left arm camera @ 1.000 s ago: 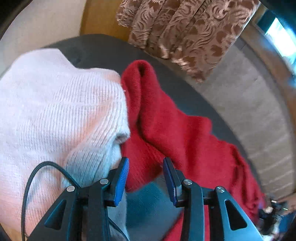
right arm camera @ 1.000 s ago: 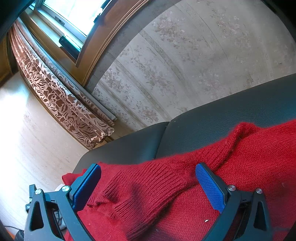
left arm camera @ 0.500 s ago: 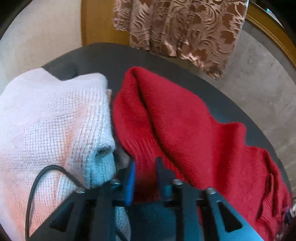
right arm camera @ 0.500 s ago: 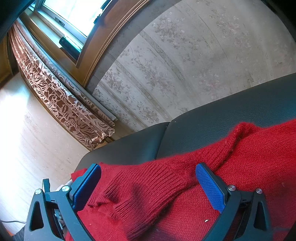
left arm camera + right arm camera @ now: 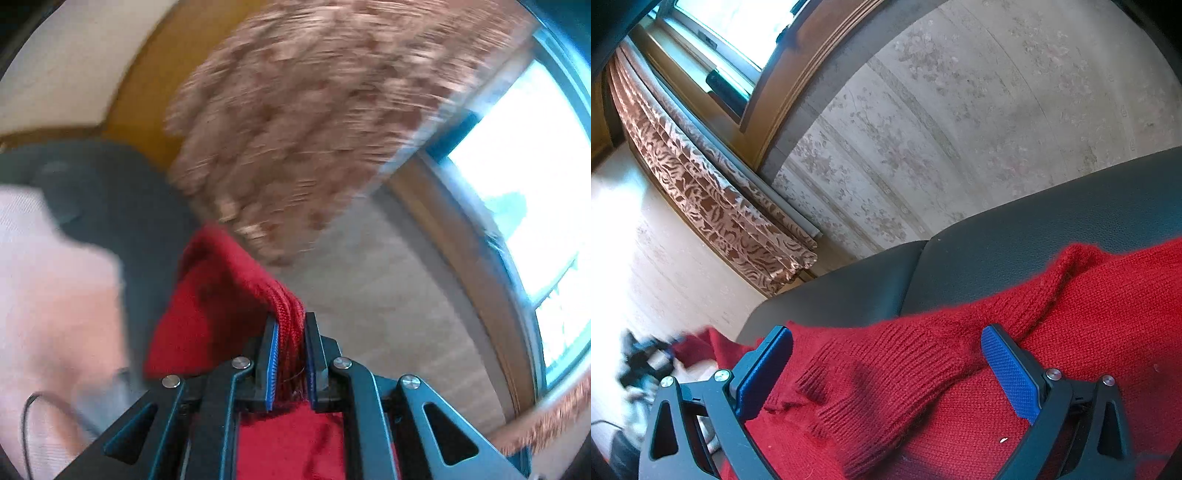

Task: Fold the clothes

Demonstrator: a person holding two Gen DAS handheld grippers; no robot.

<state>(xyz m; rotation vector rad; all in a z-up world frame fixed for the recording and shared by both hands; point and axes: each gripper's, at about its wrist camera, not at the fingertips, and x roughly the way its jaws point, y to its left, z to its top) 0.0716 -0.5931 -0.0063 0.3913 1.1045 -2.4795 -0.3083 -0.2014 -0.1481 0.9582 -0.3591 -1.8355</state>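
Pinching the red sweater (image 5: 207, 310) w/ my left gripper (image 5: 290, 354): jaws narrow and closing the last bit, a bunched ribbed edge clamped between the pads, fabric hanging off it to the left. View is motion-blurred, so detail past the pinch is soft.

Right gripper (image 5: 886, 365) is spread wide, pads either side of the sweater's ribbed cuff/hem (image 5: 871, 373) but not pressing on it; nothing held there.

Progress, my read: early. One grab made, no fold visible yet. Sweater lies rumpled over the dark sofa seat (image 5: 1015, 258), draped from the front edge up toward the backrest, w/ a sleeve ridge running across. Left to do: secure the right side, spread it flat, then fold.

Looks: thick knit, fuzzy, ribbed edge, bunches easily. Seems to have a few snags or loose threads at the rib in the right view.

Pink knit (image 5: 48, 295) sits just left of the red one on the same seat; can't tell if folded.
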